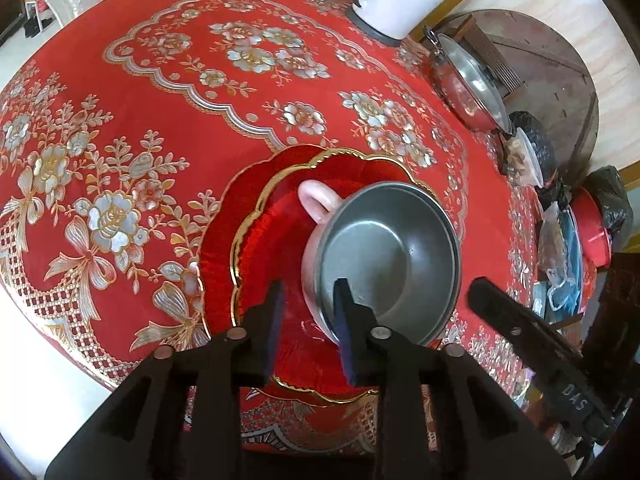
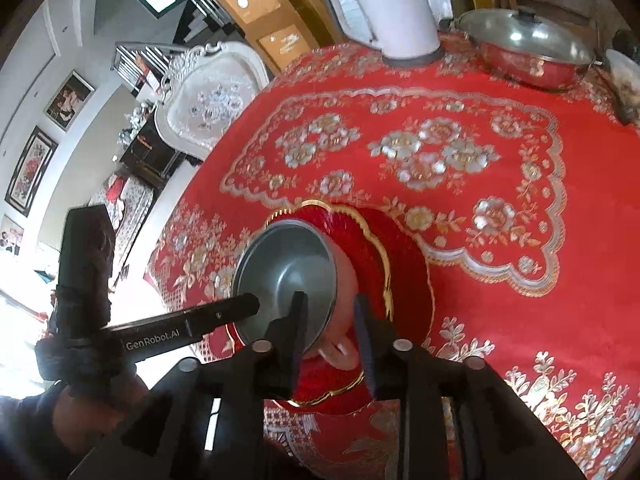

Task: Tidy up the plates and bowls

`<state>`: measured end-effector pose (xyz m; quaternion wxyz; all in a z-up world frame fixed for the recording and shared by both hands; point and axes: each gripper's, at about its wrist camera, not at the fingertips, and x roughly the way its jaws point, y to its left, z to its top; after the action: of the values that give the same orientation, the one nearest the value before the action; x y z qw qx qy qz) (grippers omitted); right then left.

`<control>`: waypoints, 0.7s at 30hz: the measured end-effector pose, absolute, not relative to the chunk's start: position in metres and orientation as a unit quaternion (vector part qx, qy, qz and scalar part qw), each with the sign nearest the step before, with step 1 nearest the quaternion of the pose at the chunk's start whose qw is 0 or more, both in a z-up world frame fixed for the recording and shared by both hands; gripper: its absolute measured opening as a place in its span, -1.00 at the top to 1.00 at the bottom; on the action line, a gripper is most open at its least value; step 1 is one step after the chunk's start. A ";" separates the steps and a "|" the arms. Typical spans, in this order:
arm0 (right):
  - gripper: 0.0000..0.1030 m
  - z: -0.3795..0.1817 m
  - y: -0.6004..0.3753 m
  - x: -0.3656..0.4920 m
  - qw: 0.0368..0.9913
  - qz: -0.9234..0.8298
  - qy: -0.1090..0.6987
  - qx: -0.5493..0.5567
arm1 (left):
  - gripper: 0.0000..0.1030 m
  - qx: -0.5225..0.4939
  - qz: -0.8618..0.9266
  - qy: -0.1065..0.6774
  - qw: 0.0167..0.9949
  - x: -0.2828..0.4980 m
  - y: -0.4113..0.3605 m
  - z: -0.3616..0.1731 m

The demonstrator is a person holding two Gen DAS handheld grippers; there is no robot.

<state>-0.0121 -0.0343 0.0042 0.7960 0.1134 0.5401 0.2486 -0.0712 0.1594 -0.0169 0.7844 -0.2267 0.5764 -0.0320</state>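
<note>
Left wrist view is showing my left gripper (image 1: 308,300) reaching down over the near rim of the bowl (image 1: 388,256); its fingers are standing apart, one outside the rim and one inside, not yet pressing on it. I am seeing the bowl sitting on a pink cup (image 1: 316,200), which is lying on the plates (image 1: 260,232), two red gilt-edged ones stacked near the table's front edge on the cloth (image 1: 160,128). Right wrist view is showing my right gripper (image 2: 332,336) angling down from the other side, fingers spread, straddling the bowl's (image 2: 284,276) rim and the cup (image 2: 344,280). A gloved hand (image 2: 84,344) is gripping the left tool's handle.
</note>
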 end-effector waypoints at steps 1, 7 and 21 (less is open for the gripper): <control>0.45 0.007 -0.036 -0.012 0.802 0.246 0.533 0.114 | 0.46 -0.226 -0.029 0.573 0.787 -0.071 0.161 -0.015; 0.35 0.023 -0.051 -0.014 0.829 0.226 0.497 0.125 | -0.19 -0.191 -0.007 0.533 0.824 -0.075 0.162 0.006; 0.33 0.028 -0.104 -0.027 0.825 0.267 0.485 0.118 | -0.62 -0.143 0.078 0.539 0.826 -0.115 0.118 0.015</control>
<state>-0.0271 -0.1041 0.0275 0.8245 0.1178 0.4850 0.2667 -0.1151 0.1181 0.0145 0.8261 -0.1433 0.5393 0.0782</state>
